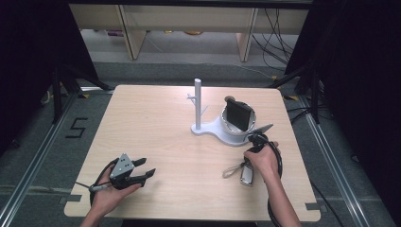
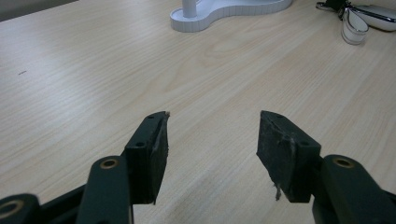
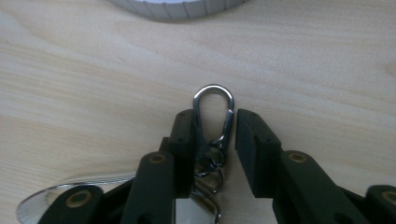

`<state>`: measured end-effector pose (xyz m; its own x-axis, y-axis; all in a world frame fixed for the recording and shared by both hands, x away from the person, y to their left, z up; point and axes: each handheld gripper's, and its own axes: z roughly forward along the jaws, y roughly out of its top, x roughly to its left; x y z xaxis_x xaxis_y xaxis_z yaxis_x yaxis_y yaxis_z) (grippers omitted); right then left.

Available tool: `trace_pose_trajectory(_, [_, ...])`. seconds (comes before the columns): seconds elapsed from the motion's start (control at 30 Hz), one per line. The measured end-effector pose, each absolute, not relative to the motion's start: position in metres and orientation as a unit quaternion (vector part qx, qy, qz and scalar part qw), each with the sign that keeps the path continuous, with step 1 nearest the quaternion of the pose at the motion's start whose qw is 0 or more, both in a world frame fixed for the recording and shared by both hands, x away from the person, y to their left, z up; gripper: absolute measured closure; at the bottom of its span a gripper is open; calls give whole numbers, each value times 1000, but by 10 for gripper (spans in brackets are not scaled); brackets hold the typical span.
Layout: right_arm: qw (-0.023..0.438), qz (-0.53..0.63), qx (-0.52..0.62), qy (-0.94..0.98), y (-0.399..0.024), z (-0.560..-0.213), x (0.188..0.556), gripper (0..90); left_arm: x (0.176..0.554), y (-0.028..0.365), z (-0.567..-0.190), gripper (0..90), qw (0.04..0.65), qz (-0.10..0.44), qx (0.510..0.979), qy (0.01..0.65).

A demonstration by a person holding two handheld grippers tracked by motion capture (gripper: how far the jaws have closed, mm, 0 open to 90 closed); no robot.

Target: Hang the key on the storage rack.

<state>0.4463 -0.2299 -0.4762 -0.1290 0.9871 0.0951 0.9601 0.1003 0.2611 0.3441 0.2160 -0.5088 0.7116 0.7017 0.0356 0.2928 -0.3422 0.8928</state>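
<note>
While the left gripper (image 2: 212,135) idles wide open, empty, lower left, the right gripper (image 3: 215,133) straddles a silver metal carabiner clip (image 3: 214,116) lying on the table (image 3: 93,93), jaws not yet closed. Light, stiff, slippery; grip its flat sides.

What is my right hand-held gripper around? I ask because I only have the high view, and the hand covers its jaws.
Observer: The right hand-held gripper straddles a silver carabiner clip; one jaw touches it, the other stands just off it.
Operator: Is the clip attached to anything?
Observer: Small rings link it to the silver key fob.
Operator: How are the left one's pads?
Observer: On the open left hand-held gripper, one pad looks frayed at its lower edge.
</note>
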Motion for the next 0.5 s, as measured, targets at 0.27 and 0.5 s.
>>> trace_pose_trajectory(0.27, [91,75,637,762,-205,-475,438,735,344,214,-510,427,483,210,791,311])
trace_pose_trajectory(0.5, [71,119,646,750,-215,-475,435,757,344,215,-509,429,486,212,789,311])
